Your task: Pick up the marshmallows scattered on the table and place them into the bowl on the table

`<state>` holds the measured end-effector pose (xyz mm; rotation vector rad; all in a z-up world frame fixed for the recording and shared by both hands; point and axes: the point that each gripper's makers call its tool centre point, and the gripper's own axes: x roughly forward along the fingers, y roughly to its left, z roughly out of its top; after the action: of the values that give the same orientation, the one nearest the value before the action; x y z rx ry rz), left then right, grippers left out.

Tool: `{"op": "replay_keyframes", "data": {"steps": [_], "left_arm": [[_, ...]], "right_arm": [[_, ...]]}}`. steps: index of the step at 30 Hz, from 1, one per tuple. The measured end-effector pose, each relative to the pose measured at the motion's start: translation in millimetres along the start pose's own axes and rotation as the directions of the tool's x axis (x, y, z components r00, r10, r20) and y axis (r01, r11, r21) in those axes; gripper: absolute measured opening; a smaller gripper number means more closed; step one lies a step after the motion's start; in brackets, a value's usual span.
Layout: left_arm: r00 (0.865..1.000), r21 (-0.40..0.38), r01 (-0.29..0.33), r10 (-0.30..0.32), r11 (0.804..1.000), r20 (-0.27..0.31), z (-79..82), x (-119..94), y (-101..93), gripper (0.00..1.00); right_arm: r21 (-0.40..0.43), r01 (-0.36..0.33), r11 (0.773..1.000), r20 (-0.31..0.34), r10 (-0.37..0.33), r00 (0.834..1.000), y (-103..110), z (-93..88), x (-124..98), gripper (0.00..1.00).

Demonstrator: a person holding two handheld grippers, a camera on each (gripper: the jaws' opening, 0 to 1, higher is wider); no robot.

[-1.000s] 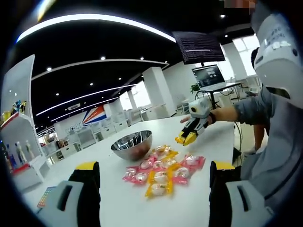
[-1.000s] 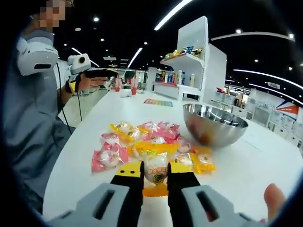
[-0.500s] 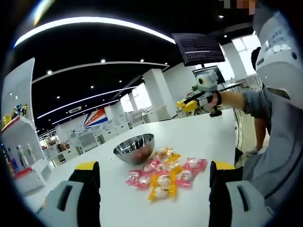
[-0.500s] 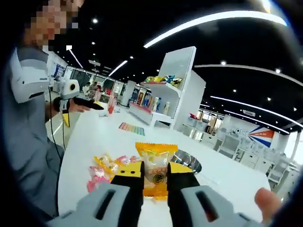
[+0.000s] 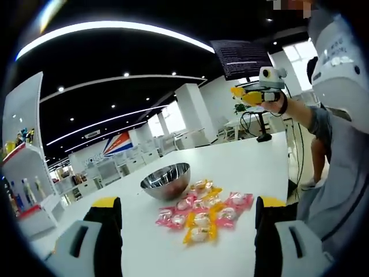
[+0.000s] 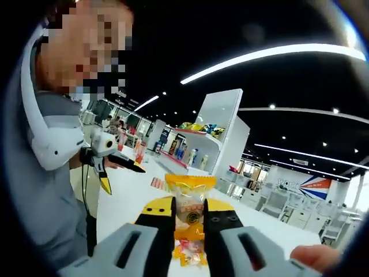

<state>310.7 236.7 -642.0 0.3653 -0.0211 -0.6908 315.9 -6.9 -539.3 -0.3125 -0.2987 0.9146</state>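
A steel bowl [image 5: 167,179] sits on the white table [image 5: 248,164], and several pink and yellow wrapped marshmallows [image 5: 204,214] lie in a heap just in front of it. My left gripper [image 5: 188,203] is low over the table's near side, jaws wide open and empty. High above the table, my right gripper [image 6: 189,212] is shut on a yellow-wrapped marshmallow [image 6: 189,199]. That same right gripper [image 5: 253,94] appears far up in a hand in the left gripper view. The heap [image 6: 187,253] shows small below the held packet. The left gripper [image 6: 112,163] comes in from the left.
The person holding the grippers stands at the table's edge, with a grey sleeve [image 5: 337,173] close by. A white shelf unit [image 6: 216,130] with bottles stands beyond the table. A dark screen [image 5: 242,57] hangs at the back, and desks fill the room behind.
My right gripper has lifted the yellow-wrapped marshmallow out of the heap and risen high above the table. The left gripper has stayed open, nearly in place.
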Motion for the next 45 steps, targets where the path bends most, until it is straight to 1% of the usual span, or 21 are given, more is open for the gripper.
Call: {"op": "replay_keyframes", "data": {"steps": [4,8,12,16,18,20,23,25,26,27,28,30,33,35,36,37,38,40,42,44,45], "left_arm": [[1.0,-0.005,0.002,-0.002,1.0,0.006,-0.2,1,0.2,0.96],[1.0,-0.017,0.005,-0.005,1.0,0.004,-1.1,3,0.2,0.96],[1.0,-0.011,0.003,-0.003,1.0,0.005,0.3,3,0.8,0.96],[1.0,-0.015,0.002,-0.002,1.0,0.008,1.2,3,0.6,0.96],[1.0,-0.013,0.003,-0.003,1.0,0.005,0.5,3,-0.1,0.96],[1.0,-0.012,0.0,0.0,1.0,-0.001,-0.8,2,0.4,0.96],[1.0,-0.019,-0.002,0.002,1.0,0.0,-1.9,0,0.8,0.96],[1.0,-0.02,-0.002,0.002,1.0,-0.005,-3.8,0,0.6,0.96],[1.0,-0.019,-0.003,0.002,1.0,-0.01,-5.3,-1,0.6,0.96],[1.0,-0.011,0.001,-0.001,1.0,-0.02,-7.7,-1,-0.2,0.96],[1.0,-0.006,0.006,-0.006,1.0,-0.023,-8.6,-1,-1.5,0.96],[1.0,-0.004,0.008,-0.008,1.0,-0.022,-8.5,-1,-2.4,0.96],[1.0,-0.021,0.02,-0.02,1.0,-0.004,-5.3,-3,-3.8,0.96],[1.0,-0.013,0.022,-0.022,1.0,-0.002,-4.2,-3,-4.6,0.96],[1.0,-0.008,0.022,-0.022,1.0,-0.004,-4.3,-4,-4.8,0.96],[1.0,0.0,0.021,-0.021,1.0,-0.004,-4.2,-4,-5.3,0.96],[1.0,0.001,0.023,-0.023,1.0,-0.004,-3.9,-4,-5.6,0.96],[1.0,-0.006,0.027,-0.027,1.0,-0.001,-3.0,-6,-6.5,0.96],[1.0,-0.008,0.026,-0.026,1.0,0.005,-1.5,-7,-6.7,0.96],[1.0,-0.002,0.023,-0.023,1.0,0.003,-1.4,-9,-6.9,0.96],[1.0,0.0,0.022,-0.022,1.0,0.003,-1.5,-10,-7.1,0.96]], "right_arm": [[-0.014,0.05,0.999,-0.002,-0.05,0.999,-10,4.5,1,0.15],[-0.037,0.065,0.997,0.01,-0.065,0.998,-27,24.1,14,0.15],[-0.088,0.061,0.994,0.008,-0.061,0.998,-52,61.0,47,0.15],[-0.113,0.053,0.992,0.009,-0.052,0.999,-80,88.8,89,0.15],[-0.117,0.044,0.992,-0.003,-0.045,0.999,-91,93.0,110,0.15],[-0.119,0.047,0.992,-0.018,-0.05,0.999,-108,93.2,139,0.15],[-0.106,0.07,0.992,-0.056,-0.076,0.996,-135,80.1,174,0.15],[-0.022,0.085,0.996,-0.087,-0.086,0.992,-146,63.3,196,0.15],[0.002,0.105,0.994,-0.098,-0.105,0.99,-157,52.2,211,0.15],[0.017,0.115,0.993,-0.1,-0.113,0.988,-161,45.9,218,0.15],[0.053,0.128,0.99,-0.113,-0.122,0.986,-166,34.2,229,0.15],[0.084,0.149,0.985,-0.145,-0.135,0.98,-173,5.6,249,0.15],[0.173,0.185,0.967,-0.214,-0.147,0.966,-177,-50.4,275,0.15],[0.213,0.225,0.951,-0.306,-0.154,0.939,-176,-97.3,286,0.15],[0.229,0.222,0.948,-0.326,-0.14,0.935,-170,-122.0,294,0.15],[0.24,0.218,0.946,-0.341,-0.128,0.931,-165,-134.3,298,0.15],[0.258,0.218,0.941,-0.365,-0.114,0.924,-159,-152.6,302,0.15],[0.253,0.23,0.94,-0.413,-0.11,0.904,-149,-187.1,308,0.15],[0.239,0.243,0.94,-0.49,-0.1,0.866,-137,-224.2,309,0.15],[0.228,0.254,0.94,-0.561,-0.086,0.823,-125,-257.4,305,0.15],[0.222,0.248,0.943,-0.584,-0.075,0.808,-119,-270.0,304,0.15]]}}
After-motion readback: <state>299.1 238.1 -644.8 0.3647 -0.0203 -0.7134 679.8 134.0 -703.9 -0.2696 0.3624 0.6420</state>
